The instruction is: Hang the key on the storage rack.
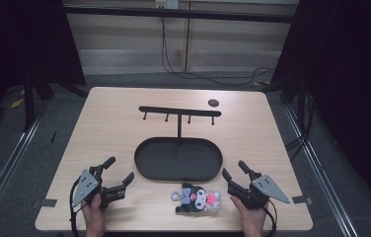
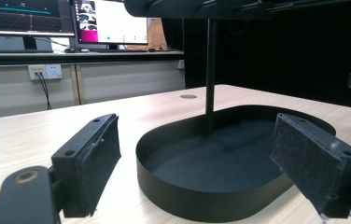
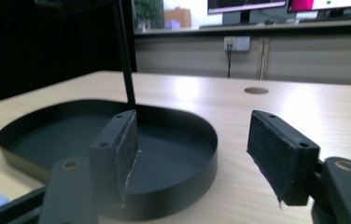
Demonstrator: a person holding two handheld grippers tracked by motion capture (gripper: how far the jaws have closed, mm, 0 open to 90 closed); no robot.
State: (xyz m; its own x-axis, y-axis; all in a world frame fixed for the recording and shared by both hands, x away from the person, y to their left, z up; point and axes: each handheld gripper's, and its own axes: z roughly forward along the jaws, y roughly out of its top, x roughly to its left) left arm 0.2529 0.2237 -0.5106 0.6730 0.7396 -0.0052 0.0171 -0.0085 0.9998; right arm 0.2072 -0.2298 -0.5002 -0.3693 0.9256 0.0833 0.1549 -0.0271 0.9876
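Both sets of jaws are sitting wide apart with nothing between them. You can see the padded fingers (image 2: 92,158) of the left gripper (image 1: 117,178) spread with the black tray (image 2: 211,186) showing through the gap, and the same goes for the right gripper (image 1: 237,174), whose pads (image 3: 124,149) are also framing that tray. Each one is resting low near the front edge of the table (image 1: 114,123), angled inward, which looks to me like a ready pose before reaching in.

The plush keychain (image 1: 198,198) is lying on the table between the two grippers, just in front of the tray and closer to the right one, touching neither. Its little ring is pointing left, so I'm guessing that's the bit meant to go over a peg.

Behind it, the tray is carrying an upright post with a crossbar (image 1: 179,111) and small hooks hanging under it. Since the toy is sitting so near the right gripper, that side seems the natural one to grab it, with the left free to steady the loop.
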